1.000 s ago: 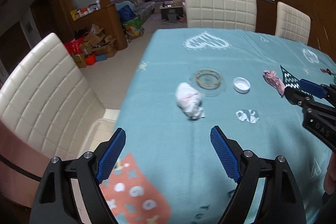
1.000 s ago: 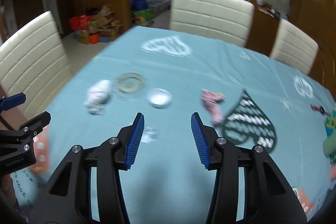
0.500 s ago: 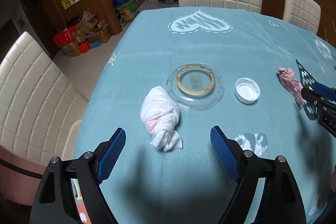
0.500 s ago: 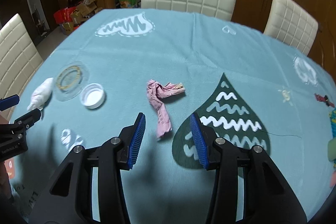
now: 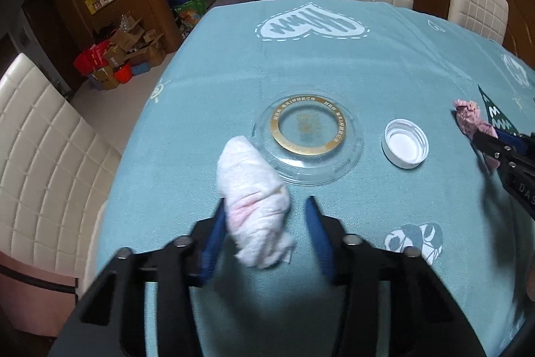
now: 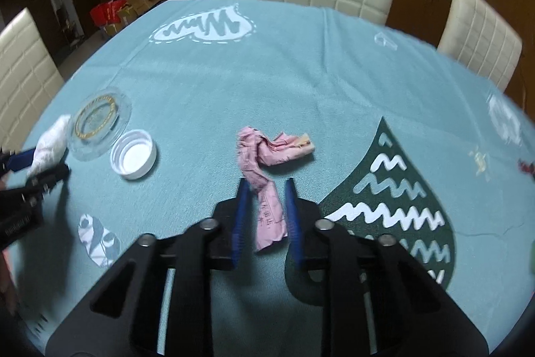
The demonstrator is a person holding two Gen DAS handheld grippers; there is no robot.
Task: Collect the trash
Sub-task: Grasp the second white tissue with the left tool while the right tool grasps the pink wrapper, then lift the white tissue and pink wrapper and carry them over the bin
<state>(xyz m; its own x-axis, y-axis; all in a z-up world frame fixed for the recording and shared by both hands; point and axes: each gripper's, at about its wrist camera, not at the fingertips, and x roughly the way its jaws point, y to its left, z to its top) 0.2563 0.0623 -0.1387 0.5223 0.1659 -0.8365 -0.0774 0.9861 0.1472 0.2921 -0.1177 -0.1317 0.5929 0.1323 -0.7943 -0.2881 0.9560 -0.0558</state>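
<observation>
Two tools are working at once, each closing on its own scrap. The left tool point(image 5: 265, 216) has just been narrowing its jaws around the crumpled white tissue point(image 5: 254, 203): one blue pad is touching the wad's left flank, while a gap is showing on the other side, so the grip is not yet made. The right tool point(image 6: 265, 208) has been closing too, and is standing narrow around the lower tail of the twisted pink wrapper point(image 6: 267, 186) — whether the pads are already pressing it I cannot tell through the blur.

Both scraps are lying on the teal-clothed bench point(image 5: 334, 62). The tissue's long axis is running away from the tool, its far end pointing at and overlapping the rim of the clear plastic lid point(image 5: 309, 143). The wrapper is bending into a hook, its long leg lying along the tool's fingers and its short arm turning off to the right.

Risks, as I judge them: the tissue dragging the lid or the white bottle cap point(image 5: 406, 143) when lifted, and the thin wrapper tail slipping out — or the cloth getting pinched beneath it.
</observation>
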